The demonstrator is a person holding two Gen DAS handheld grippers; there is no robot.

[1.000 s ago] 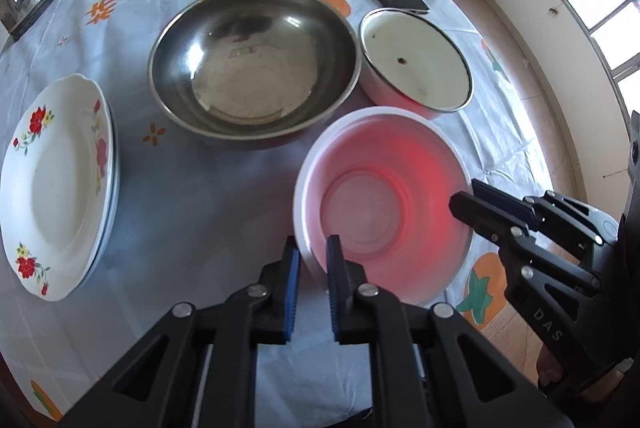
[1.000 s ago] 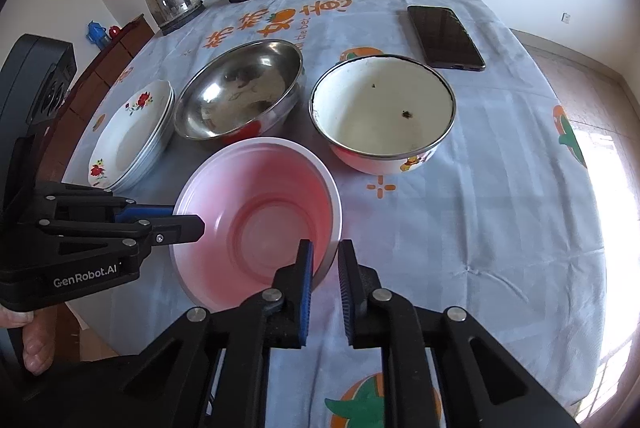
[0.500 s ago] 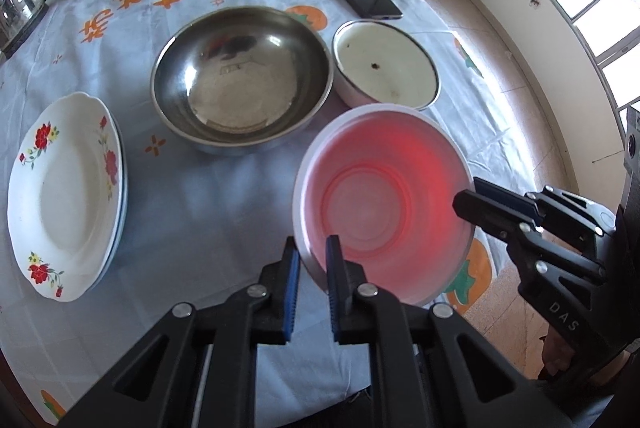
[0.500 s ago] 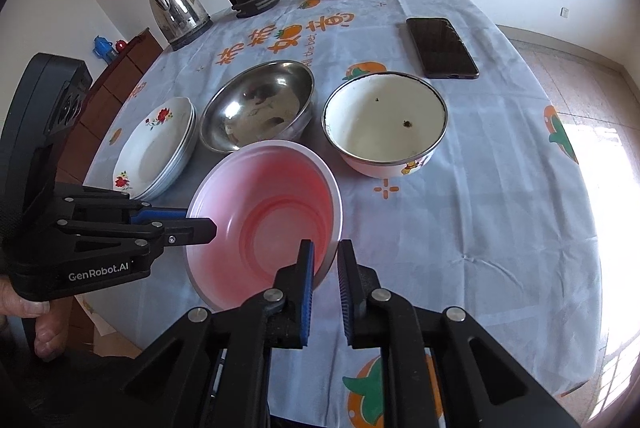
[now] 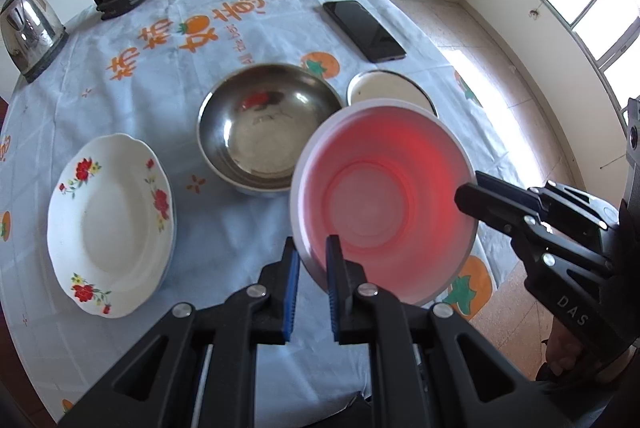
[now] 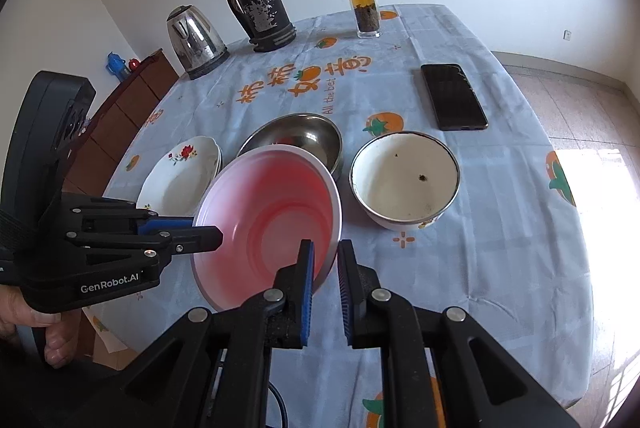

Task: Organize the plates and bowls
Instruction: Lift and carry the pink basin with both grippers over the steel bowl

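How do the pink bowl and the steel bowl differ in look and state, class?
The pink bowl is plastic, matte and pink inside; the steel bowl is shiny metal and mirrors the room. The pink bowl is gripped at its rim by the left gripper and the right gripper, tilted; the steel bowl sits level on the tablecloth. Both are round and empty.

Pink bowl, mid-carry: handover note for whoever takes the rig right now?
Left gripper: shut on the pink bowl at its near rim.
Right gripper: shut on the same bowl's opposite rim.
The bowl is held off the table, tilted, in front of the steel bowl.
On the tablecloth: steel bowl in the middle, white enamel bowl beside it, flowered plates stacked on the other side.
Done: plates stacked, pink bowl picked up.
Left: probably nest the bowls; nothing nested yet.
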